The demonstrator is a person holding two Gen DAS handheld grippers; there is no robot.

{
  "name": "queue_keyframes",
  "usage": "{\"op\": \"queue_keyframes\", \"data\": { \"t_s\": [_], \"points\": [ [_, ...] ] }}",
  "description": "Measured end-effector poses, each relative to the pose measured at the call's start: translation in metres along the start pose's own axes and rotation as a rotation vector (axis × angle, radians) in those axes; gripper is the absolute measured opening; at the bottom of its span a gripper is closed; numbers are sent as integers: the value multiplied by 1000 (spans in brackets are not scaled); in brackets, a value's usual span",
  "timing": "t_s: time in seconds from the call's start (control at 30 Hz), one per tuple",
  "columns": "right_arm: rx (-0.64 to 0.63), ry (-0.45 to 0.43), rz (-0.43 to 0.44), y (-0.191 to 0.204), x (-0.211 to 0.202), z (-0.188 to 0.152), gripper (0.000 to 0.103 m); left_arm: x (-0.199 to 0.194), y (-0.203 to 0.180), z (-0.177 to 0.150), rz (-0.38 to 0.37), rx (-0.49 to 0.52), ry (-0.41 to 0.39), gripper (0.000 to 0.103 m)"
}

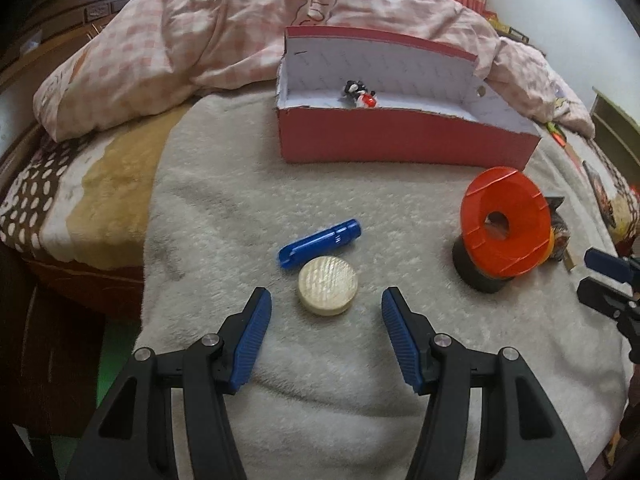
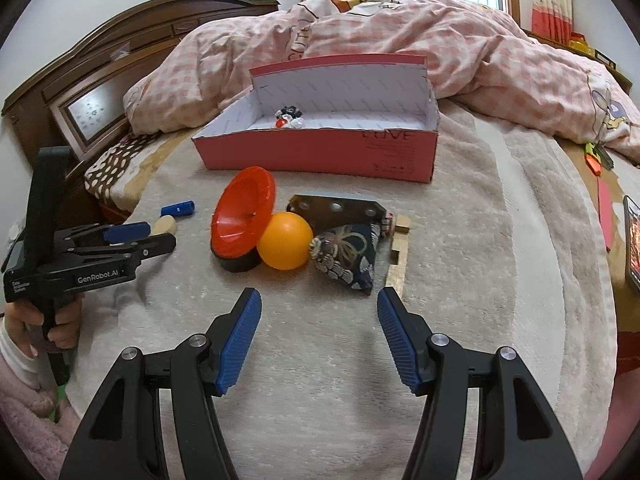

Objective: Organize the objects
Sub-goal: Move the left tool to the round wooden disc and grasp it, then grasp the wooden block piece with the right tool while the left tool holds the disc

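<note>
A round pale wooden disc (image 1: 328,280) lies flat on the cream blanket, and a blue tube (image 1: 320,242) lies just behind it. My left gripper (image 1: 326,296) is open, its pads on either side of the disc and clear of it. My right gripper (image 2: 319,296) is open and empty, just short of a dark patterned pouch (image 2: 348,256). An orange ball (image 2: 285,246) rests between the pouch and a red flanged spool (image 2: 244,216) on a black base. Beyond them stands an open red box (image 2: 320,152) holding a small toy (image 2: 289,116).
A metal bracket (image 2: 340,210) and a wooden piece (image 2: 398,256) lie behind and right of the pouch. A pink checked duvet (image 2: 400,40) is heaped behind the box. A phone (image 2: 632,248) lies at the right edge. A hand (image 2: 60,320) holds the left gripper's handle.
</note>
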State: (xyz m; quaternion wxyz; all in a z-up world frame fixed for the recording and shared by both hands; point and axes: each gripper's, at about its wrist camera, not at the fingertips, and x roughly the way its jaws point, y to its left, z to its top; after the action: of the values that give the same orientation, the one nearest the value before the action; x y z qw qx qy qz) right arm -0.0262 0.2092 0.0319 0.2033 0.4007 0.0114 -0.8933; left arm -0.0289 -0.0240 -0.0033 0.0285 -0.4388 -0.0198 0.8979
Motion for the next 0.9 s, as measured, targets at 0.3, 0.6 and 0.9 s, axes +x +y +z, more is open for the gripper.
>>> {"op": "queue_keyframes", "data": {
  "t_s": [0.3,0.6,0.9],
  "points": [
    [18,3,-31,-11,-1,-2,62,2,-8,1,19,34,-15,31],
    [40,62,-87,-27,17,0,58,-4,-13,-2,-32,50,-14,31],
    [66,69,-138,-41,27,7,19,-3,-23,-3,-53,83,-8,31]
  ]
}}
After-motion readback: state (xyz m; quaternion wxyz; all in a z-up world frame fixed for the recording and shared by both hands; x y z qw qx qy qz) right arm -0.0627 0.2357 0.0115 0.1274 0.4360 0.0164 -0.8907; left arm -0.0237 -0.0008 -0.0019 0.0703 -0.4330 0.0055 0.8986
